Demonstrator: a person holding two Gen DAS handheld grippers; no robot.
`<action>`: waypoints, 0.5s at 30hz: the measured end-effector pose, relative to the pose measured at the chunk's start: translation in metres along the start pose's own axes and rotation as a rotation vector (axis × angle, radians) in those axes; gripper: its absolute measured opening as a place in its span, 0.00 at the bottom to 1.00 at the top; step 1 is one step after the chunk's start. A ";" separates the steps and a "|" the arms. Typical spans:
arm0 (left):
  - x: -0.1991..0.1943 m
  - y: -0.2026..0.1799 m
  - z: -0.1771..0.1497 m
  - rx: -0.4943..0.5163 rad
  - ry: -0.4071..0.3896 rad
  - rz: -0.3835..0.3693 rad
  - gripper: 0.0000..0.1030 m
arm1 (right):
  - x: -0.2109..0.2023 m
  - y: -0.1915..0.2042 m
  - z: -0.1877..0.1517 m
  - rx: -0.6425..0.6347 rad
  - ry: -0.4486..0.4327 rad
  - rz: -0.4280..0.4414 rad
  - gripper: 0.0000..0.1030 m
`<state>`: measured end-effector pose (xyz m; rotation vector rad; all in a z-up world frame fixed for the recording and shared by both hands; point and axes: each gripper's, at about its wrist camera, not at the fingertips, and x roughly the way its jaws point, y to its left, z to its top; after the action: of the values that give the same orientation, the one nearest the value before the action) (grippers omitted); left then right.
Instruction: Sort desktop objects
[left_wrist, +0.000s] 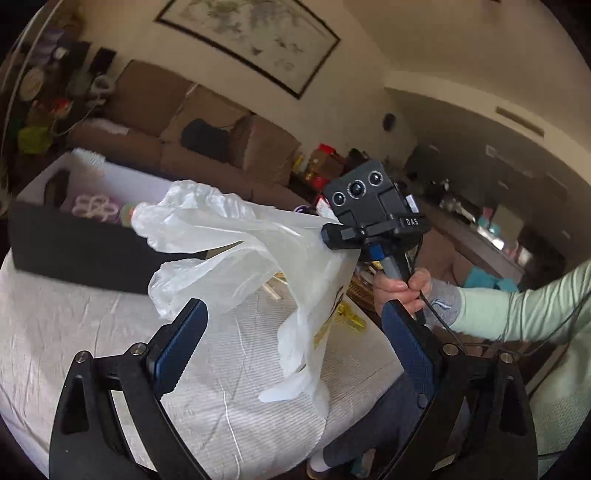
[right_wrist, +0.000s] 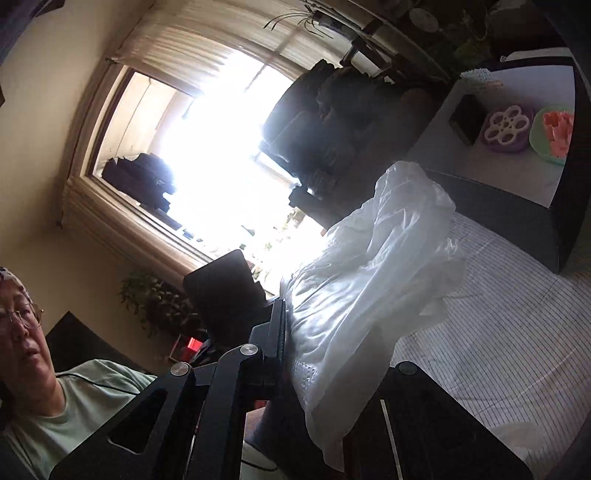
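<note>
Right gripper (left_wrist: 334, 236) is pinched on the white plastic bag (left_wrist: 258, 258), which hangs center-frame; the spread, empty left gripper (left_wrist: 295, 325) sits just below it, box (left_wrist: 74, 243) upper left.

The plastic bag (left_wrist: 236, 240) is translucent white, the counter (left_wrist: 74, 332) cloth pale with fine stripes, the box (left_wrist: 74, 247) black outside, the sleeve (left_wrist: 524, 314) mint green.

Left wrist view looks forward between its own fingers across the cloth-covered table (left_wrist: 92, 332) toward the sofa wall, right wrist view rolled sideways facing the window, both close on the white plastic bag (left_wrist: 258, 251) and sharing the black storage box (right_wrist: 561, 229)
</note>
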<state>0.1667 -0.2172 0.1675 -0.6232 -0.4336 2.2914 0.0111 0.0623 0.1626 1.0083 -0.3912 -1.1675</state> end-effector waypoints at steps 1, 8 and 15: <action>0.010 0.000 0.006 0.012 0.031 0.001 0.93 | -0.006 0.007 0.000 -0.001 -0.032 -0.005 0.08; 0.042 -0.005 0.016 -0.096 0.059 -0.206 0.93 | -0.024 0.060 0.004 -0.037 -0.130 -0.048 0.08; 0.072 -0.014 0.029 -0.071 0.144 -0.305 0.94 | -0.037 0.092 0.002 -0.005 -0.242 -0.068 0.08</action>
<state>0.1133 -0.1600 0.1758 -0.7010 -0.5046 1.9368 0.0483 0.0986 0.2475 0.8837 -0.5483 -1.3566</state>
